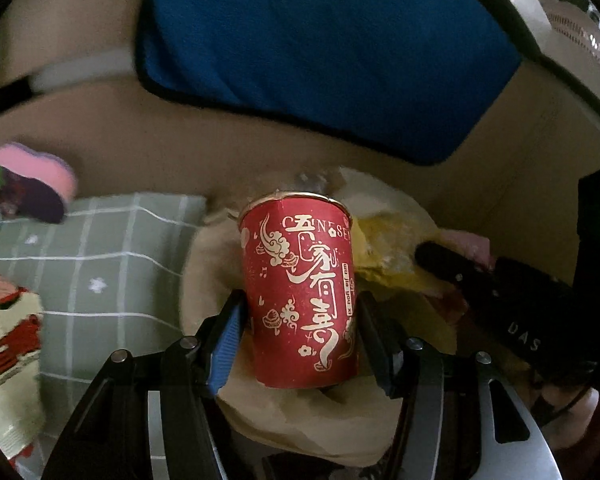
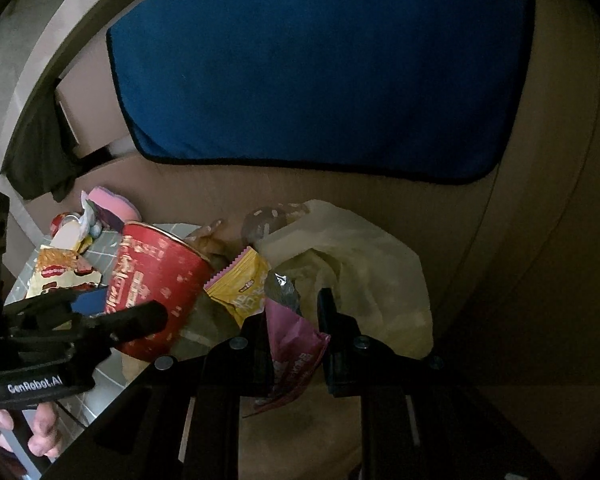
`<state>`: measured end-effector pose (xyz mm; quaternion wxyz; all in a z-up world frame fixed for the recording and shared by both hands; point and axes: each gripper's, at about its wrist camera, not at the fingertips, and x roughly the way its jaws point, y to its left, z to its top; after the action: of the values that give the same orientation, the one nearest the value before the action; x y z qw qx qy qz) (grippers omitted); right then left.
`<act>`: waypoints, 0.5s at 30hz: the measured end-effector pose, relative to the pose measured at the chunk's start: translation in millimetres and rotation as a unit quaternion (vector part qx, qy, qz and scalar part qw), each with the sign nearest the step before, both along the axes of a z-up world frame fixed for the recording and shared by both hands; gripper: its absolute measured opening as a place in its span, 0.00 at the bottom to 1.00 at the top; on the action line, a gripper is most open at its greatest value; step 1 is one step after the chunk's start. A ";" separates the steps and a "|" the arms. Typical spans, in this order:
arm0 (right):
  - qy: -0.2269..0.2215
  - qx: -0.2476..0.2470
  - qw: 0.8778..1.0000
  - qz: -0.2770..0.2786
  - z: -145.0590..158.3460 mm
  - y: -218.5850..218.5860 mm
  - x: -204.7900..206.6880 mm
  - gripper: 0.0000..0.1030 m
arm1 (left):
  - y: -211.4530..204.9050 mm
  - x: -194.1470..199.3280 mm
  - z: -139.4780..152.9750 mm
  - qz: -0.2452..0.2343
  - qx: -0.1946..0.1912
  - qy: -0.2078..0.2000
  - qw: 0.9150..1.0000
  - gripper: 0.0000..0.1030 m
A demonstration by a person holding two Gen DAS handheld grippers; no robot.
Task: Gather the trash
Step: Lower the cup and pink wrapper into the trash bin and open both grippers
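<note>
With the left gripper (image 1: 300, 336) clamping the red cup (image 1: 300, 292) and the right gripper (image 2: 292, 334) pinching the pink wrapper (image 2: 294, 354), lower both squarely over the far bag (image 2: 364, 264) mouth before releasing.

The paper cup (image 1: 298, 292) stands upright between the fingers of the left gripper (image 1: 300, 320), over the open mouth of a plastic bag (image 2: 352, 264) that lies on the sofa seat (image 2: 520, 320). Left of the bag lies a checked cloth (image 1: 100, 264) with snack packets (image 2: 60, 276) on it, and behind everything a cushion (image 2: 320, 64) leans against the sofa back. Right of the cup, the right gripper (image 2: 294, 336) has a wrapper (image 2: 294, 344) between its fingers, with a sachet (image 2: 240, 284) in the bag just beyond.
</note>
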<state>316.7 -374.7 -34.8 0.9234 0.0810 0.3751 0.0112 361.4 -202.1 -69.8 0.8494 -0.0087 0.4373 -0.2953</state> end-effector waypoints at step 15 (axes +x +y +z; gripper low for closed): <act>0.015 0.023 1.000 -0.008 -20.1 -8.3 9.7 0.21 | 17.7 17.9 11.4 0.005 -0.118 0.047 0.992 0.56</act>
<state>326.4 -383.0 -54.8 0.9157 0.1053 0.3876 0.0112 379.3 -184.4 -58.4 0.8223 -0.1252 0.4389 -0.3400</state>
